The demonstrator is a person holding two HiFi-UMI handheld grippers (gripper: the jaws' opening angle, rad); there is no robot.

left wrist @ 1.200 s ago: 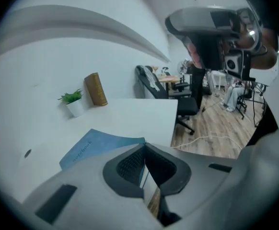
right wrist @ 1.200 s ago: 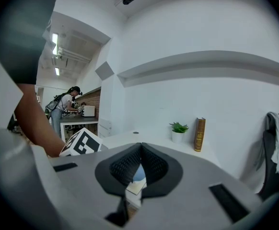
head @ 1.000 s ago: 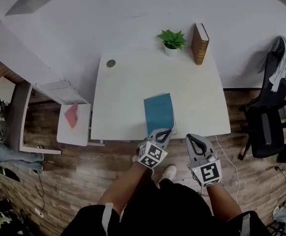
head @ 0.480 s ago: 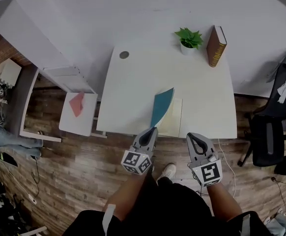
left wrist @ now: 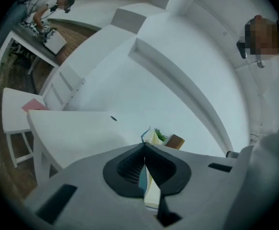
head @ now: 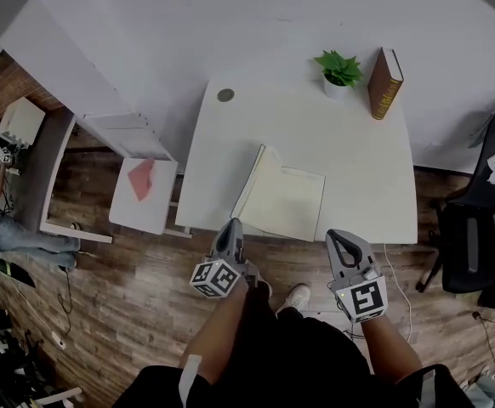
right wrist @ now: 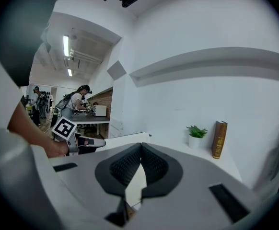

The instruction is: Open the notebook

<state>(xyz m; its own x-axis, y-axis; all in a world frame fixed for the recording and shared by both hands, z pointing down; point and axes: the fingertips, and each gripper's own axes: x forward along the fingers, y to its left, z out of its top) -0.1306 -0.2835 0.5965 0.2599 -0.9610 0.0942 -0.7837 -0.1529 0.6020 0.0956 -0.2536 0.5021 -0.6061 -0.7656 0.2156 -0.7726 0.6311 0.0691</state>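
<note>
so the left gripper (head: 231,225) is pinched on the cover (head: 249,182) of the notebook (head: 294,202), half-open well in front of the plant (head: 339,68); right gripper (head: 339,239) is closed, empty; let go early and I reckon the cover flops shut

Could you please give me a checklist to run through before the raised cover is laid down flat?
1. Grip of the left gripper on the cover: ok, jaws shut on its edge.
2. The cover lying flat: not ok, it stands tilted over the notebook.
3. Room on the table left of the notebook: ok, bare there.
4. The right gripper out of the way: ok, shut, empty, off the table's front edge.
5. The plant and brown book clear: ok, at the far edge.
</note>
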